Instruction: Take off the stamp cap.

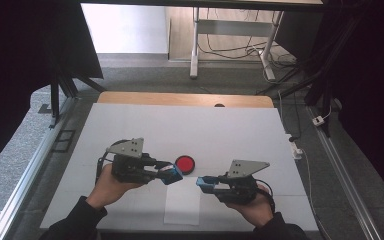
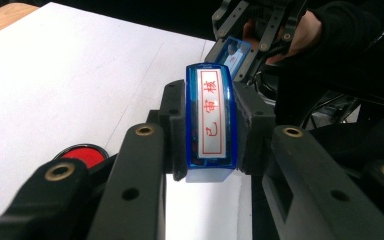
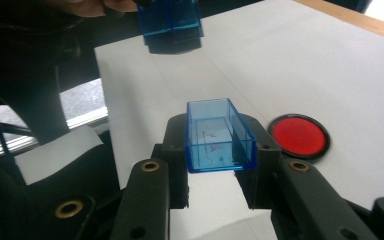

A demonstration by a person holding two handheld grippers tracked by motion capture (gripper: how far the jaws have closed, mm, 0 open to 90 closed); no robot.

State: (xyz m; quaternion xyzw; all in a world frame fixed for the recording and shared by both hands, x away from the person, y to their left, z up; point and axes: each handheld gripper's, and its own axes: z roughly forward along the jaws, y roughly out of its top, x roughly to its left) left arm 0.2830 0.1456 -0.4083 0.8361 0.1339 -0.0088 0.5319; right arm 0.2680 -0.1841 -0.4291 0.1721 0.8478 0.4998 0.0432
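Left gripper (image 1: pixel 171 173): its two black jaws are clamped on the blue stamp (image 2: pixel 211 125), one pad on each long side. In the left gripper view the stamp stands between the fingertips with its face turned toward the camera.
Stamp face: a white strip with a red frame and red characters, running lengthwise between the fingers and set inside the blue transparent body.
Right gripper (image 1: pixel 205 183): its jaws are closed on the blue cap (image 3: pixel 219 135), a clear open box gripped by its two long walls.
Cap: its open side faces up and toward the camera in the right gripper view; faint reddish marks show on its inner floor.
Stamp and cap: apart, each in its own gripper. In the high view the two sets of fingertips point at each other with a gap between them.
Red ink pad (image 1: pixel 185 163): a round red disc with a dark rim, lying on the table just beyond the left gripper's fingertips and near the right gripper's, touching neither.
Paper sheet (image 1: pixel 182 205): a white sheet lying flat on the table, below the gap between the two sets of fingertips.
Table (image 1: pixel 240 130): a white surface with a wooden edge on the far side.
Hands: each wraps the body of its gripper from behind, in dark sleeves.
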